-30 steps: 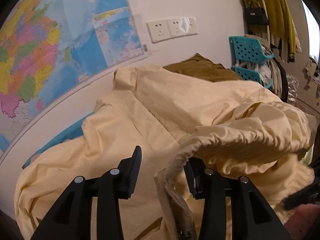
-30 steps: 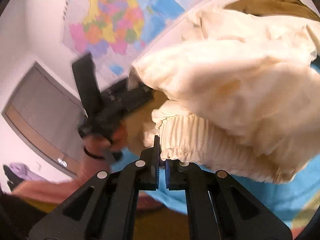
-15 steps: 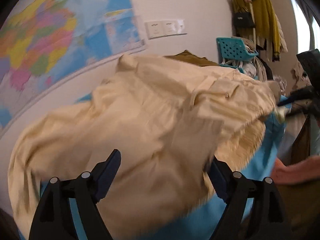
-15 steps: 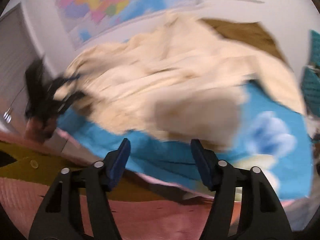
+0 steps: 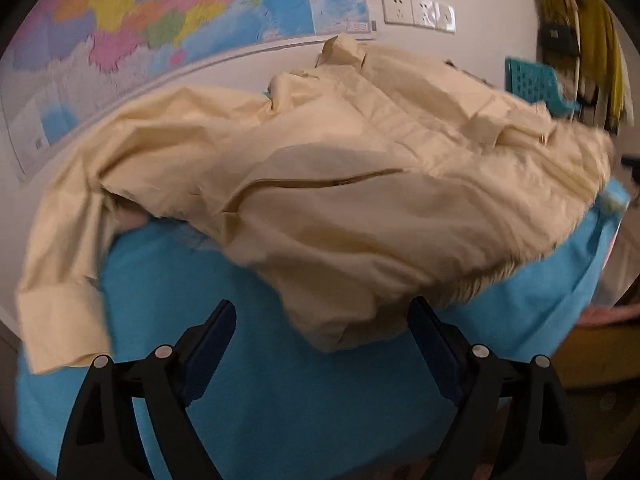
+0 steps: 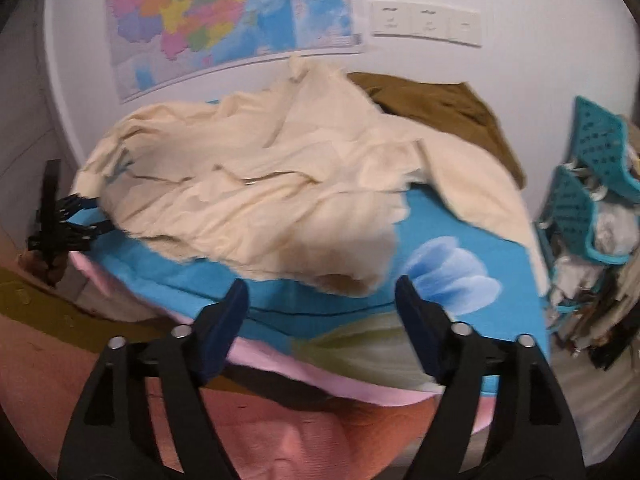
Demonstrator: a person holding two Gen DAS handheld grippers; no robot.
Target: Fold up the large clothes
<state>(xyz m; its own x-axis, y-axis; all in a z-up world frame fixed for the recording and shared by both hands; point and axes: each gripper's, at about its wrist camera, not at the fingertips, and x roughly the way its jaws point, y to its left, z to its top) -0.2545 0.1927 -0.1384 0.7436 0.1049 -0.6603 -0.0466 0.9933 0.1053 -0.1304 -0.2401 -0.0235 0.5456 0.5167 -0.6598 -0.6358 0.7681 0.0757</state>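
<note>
The left gripper (image 5: 322, 330) has just been opening its jaws. They now stand wide, with nothing between them. A moment ago it was pinching the cream jacket (image 5: 340, 184). Now the jacket lies spread out and rumpled on the blue sheet (image 5: 280, 400). The right gripper (image 6: 322, 304) has just been opening too and holds nothing. The jacket looks ready for its first fold.

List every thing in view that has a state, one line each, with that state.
cream jacket: spread out and rumpled on the blue sheet, unfolded, front zip showing, one sleeve off to the side.
left tool: open, nothing between its fingers, jaws have just been opening.
right tool: open, holding nothing, jaws have just been opening.
brown garment: lying crumpled behind the jacket, by the wall.
blue sheet: laid flat, partly covered.
</note>
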